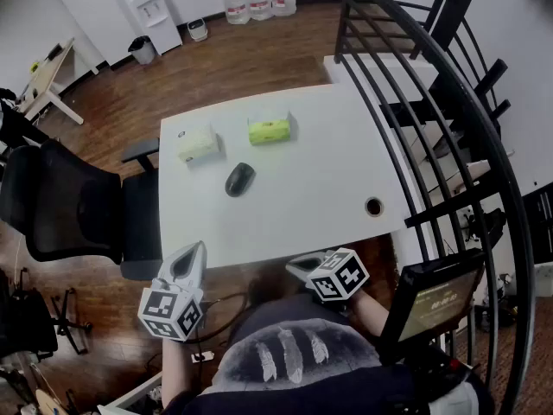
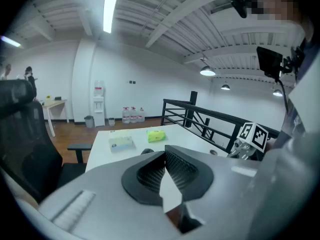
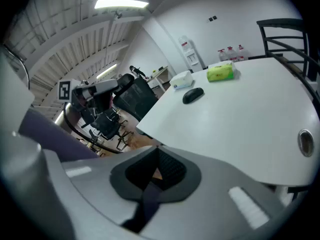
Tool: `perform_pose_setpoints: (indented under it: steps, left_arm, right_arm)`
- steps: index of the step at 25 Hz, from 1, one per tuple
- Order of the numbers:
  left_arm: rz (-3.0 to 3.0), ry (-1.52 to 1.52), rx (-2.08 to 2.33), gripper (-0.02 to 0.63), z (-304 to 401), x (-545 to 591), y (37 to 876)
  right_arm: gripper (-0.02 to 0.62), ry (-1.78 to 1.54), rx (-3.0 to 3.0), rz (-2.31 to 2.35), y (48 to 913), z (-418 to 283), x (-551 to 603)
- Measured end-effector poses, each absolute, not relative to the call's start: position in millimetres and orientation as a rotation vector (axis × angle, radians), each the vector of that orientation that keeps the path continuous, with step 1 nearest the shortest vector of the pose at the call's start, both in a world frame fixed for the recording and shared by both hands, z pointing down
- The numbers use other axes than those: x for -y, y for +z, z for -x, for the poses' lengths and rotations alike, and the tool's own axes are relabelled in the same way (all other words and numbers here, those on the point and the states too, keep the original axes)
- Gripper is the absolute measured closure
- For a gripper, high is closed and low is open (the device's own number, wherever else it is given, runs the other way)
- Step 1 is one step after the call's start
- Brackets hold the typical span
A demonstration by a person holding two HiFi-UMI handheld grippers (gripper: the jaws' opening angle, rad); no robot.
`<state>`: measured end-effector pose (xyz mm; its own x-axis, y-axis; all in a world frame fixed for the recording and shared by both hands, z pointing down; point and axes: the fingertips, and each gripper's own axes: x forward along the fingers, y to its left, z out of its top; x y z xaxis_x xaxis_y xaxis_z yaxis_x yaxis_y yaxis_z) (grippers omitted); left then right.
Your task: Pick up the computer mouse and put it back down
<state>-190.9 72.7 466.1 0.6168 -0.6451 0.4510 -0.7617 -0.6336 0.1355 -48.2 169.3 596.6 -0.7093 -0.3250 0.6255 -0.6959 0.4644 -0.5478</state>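
Two grippers are hovering at the near edge of the counter, and neither one is carrying anything. The left gripper is keeping its jaws pressed together with nothing between them, as its own view makes plain. The right gripper is looking the same: its jaws are meeting at the tips on empty air. Both are pointing forward and downward over the counter's edge, close to the person's body.

As for the task, the mouse is lying flat on the counter, untouched and well apart from both grippers. Judging from that, no grasp is under way. The reach, the lift and the setting down all seem to be waiting, though a mouse already put back would be sitting much like this.

From the left gripper, the mouse is lying at about 1 o'clock, its dark back just showing over that gripper's jaws. From the right gripper it is lying at about 11 o'clock, farther up the counter.

A pale box is sitting at 10 o'clock from the mouse, and a green pack at 1 o'clock, both near it but not touching. Either gripper would be needing to spread its jaws before reaching in.
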Motion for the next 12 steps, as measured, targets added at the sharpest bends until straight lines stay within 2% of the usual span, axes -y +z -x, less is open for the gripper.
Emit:
perform_pose_setpoints:
  steps: [6, 12]
  left_arm:
    - [-2.673, 0.533, 1.164, 0.589, 152.6, -74.4, 419.3]
    - [-2.71, 0.677, 1.267, 0.588, 150.1, -70.0, 411.2]
  right_arm:
    - [0.592, 1.218, 2.258, -0.856, 605.1, 21.8, -183.1]
    - [0.592, 1.206, 2.245, -0.811, 609.4, 13.2, -177.8]
